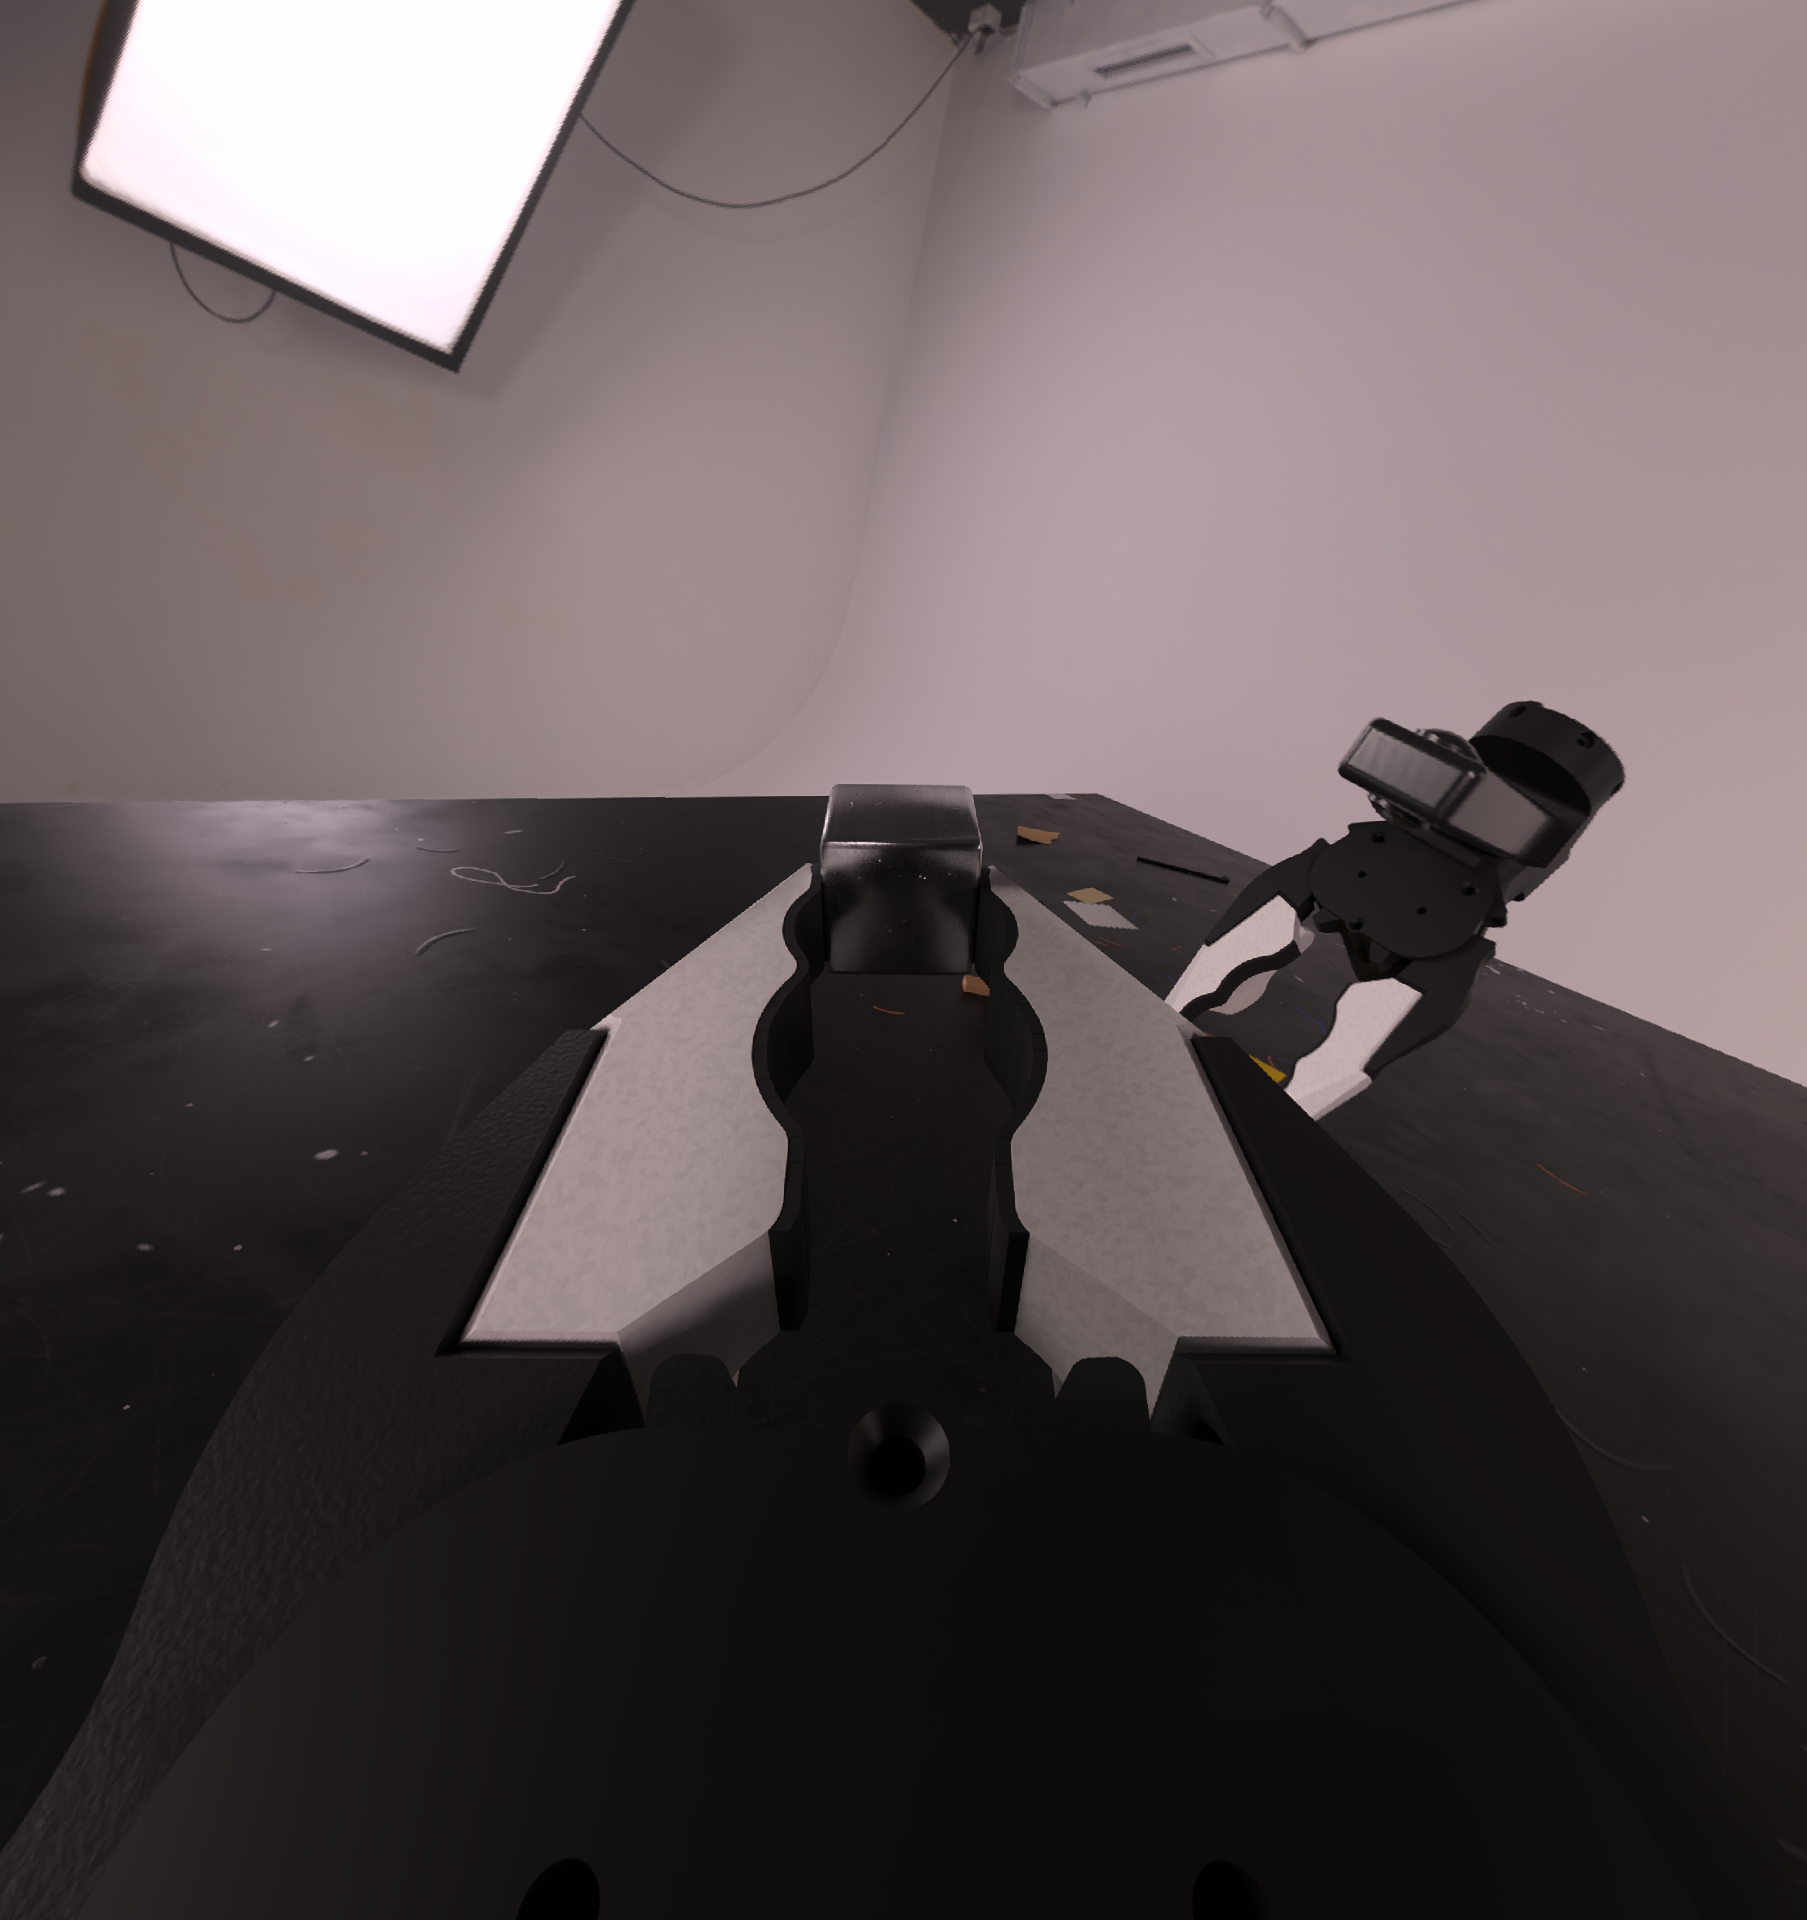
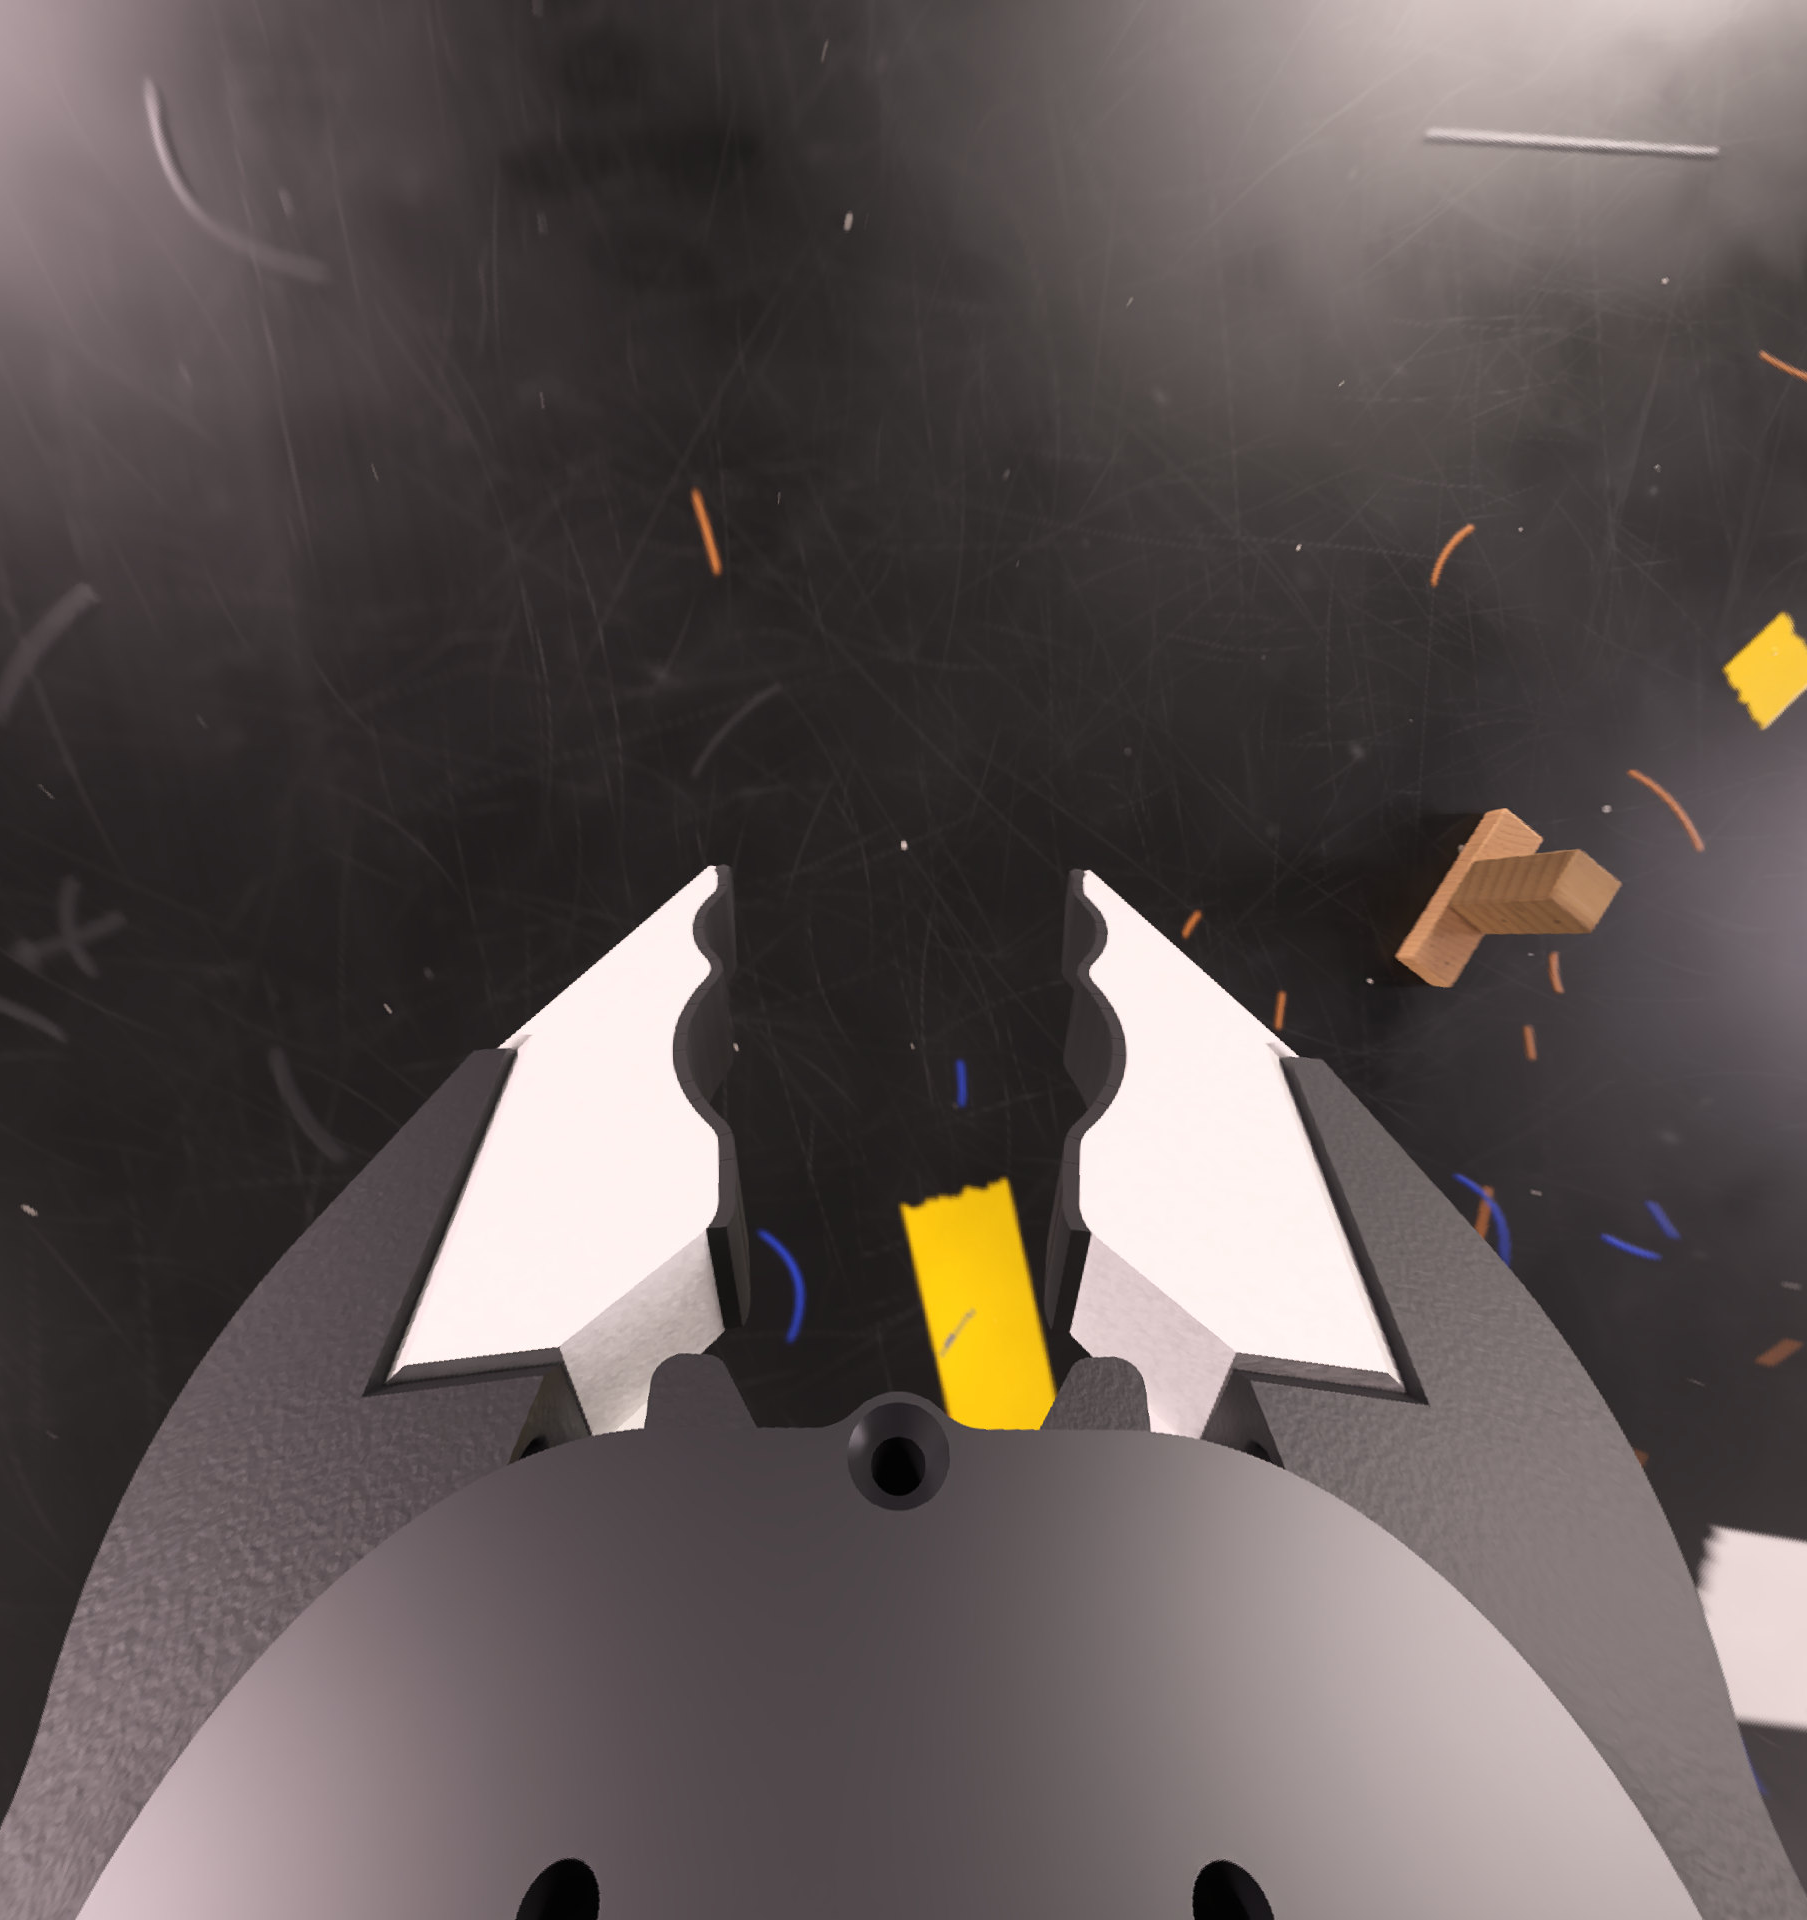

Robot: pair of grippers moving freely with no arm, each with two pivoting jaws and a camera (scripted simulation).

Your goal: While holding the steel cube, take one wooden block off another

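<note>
Two wooden blocks point(image 2: 1501, 902) stacked – right of open right hand-held gripper point(image 2: 899, 873)

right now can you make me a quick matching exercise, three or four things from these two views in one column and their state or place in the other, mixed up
Things:
1. steel cube
2. right gripper
3. upper wooden block
4. yellow tape strip

States or places:
A. flat on the table, seen between the open fingers
B. lying across another wooden block
C. clamped at the fingertips of the left gripper
D. open, holding nothing

Pairs: 1-C, 2-D, 3-B, 4-A
</note>
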